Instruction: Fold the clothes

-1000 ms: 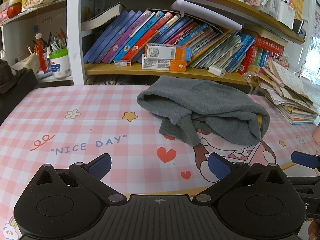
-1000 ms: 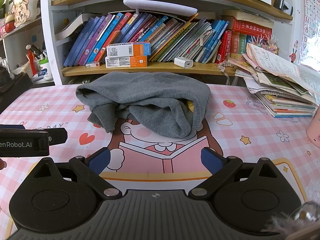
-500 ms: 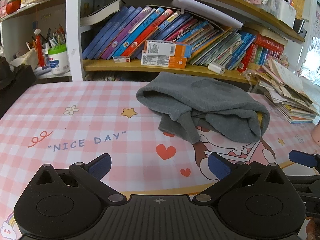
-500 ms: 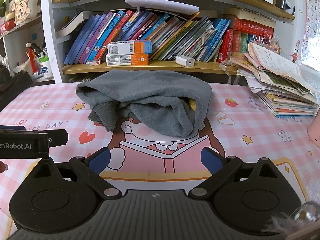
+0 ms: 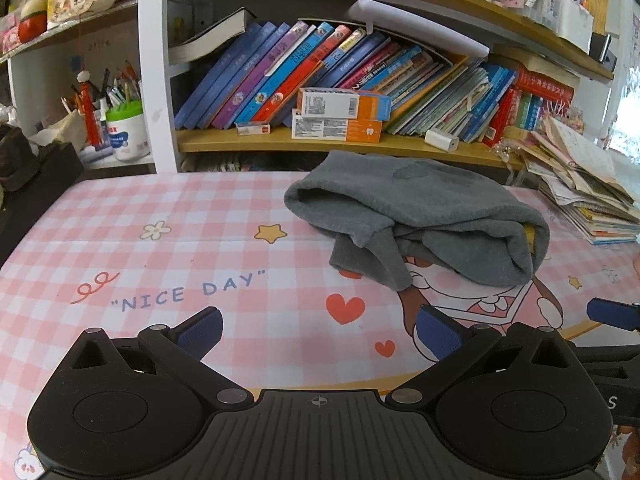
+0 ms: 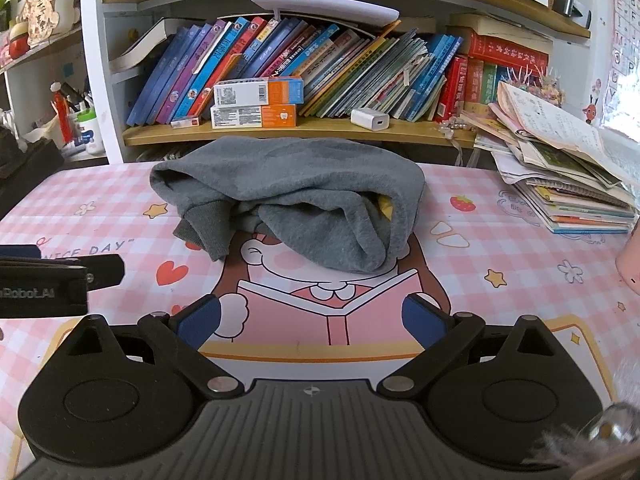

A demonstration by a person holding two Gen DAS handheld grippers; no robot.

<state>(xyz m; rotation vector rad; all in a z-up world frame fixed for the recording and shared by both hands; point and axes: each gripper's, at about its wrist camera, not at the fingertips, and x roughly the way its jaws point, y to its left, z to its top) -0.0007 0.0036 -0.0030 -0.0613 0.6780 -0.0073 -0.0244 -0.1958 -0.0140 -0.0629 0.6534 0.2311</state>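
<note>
A grey sweatshirt [image 5: 420, 216] lies bunched in a heap near the back of the pink checked table, with a bit of yellow showing inside its right fold. It also shows in the right wrist view [image 6: 296, 196]. My left gripper [image 5: 320, 330] is open and empty, well short of the garment and to its left. My right gripper [image 6: 312, 318] is open and empty, in front of the heap. The right gripper's blue fingertip [image 5: 612, 314] shows at the left view's right edge, and the left gripper's body [image 6: 52, 280] at the right view's left edge.
A bookshelf [image 5: 340, 144] full of leaning books stands right behind the table. A stack of papers and booklets [image 6: 568, 184] sits at the back right. A pink cup [image 6: 630, 264] is at the right edge. A pen pot [image 5: 126, 132] stands at the back left.
Both grippers have edged slightly forward and lifted a little; the sweatshirt sits a bit lower in both views. The garment has not moved and the jaws stay open.
</note>
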